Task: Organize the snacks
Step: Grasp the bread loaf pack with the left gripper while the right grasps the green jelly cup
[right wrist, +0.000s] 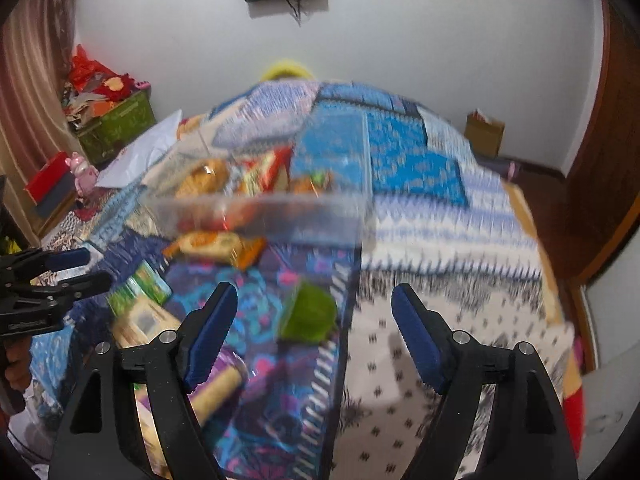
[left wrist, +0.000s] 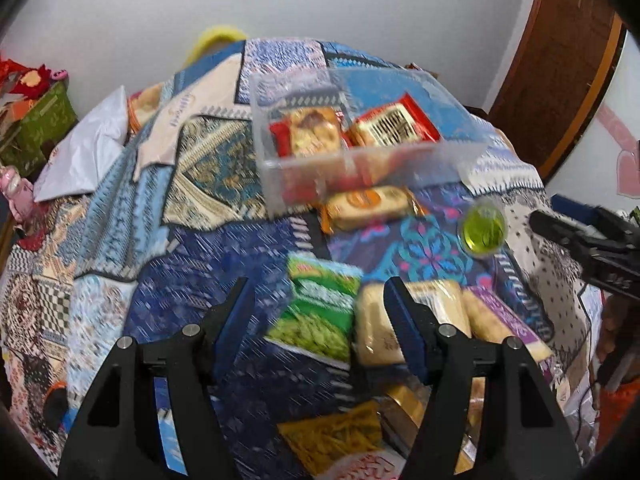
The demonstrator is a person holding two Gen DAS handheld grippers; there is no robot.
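Observation:
A clear plastic bin (left wrist: 352,168) sits on the patchwork bedspread and holds red and gold snack packs (left wrist: 394,122). It also shows blurred in the right wrist view (right wrist: 260,204). An orange biscuit pack (left wrist: 370,204) lies just in front of the bin. A green jelly cup (left wrist: 482,230) lies on the spread; in the right wrist view the cup (right wrist: 308,312) sits just ahead of my open, empty right gripper (right wrist: 314,294). My left gripper (left wrist: 318,286) is open and empty above a green pea snack bag (left wrist: 320,308) and a pale cake pack (left wrist: 376,320).
More snacks lie near the bed's front edge: a purple-labelled pack (left wrist: 504,320) and a yellow bag (left wrist: 336,436). A white pillow (left wrist: 86,148) lies at far left. A green box of clutter (right wrist: 116,124) and a cardboard box (right wrist: 486,132) stand beyond the bed.

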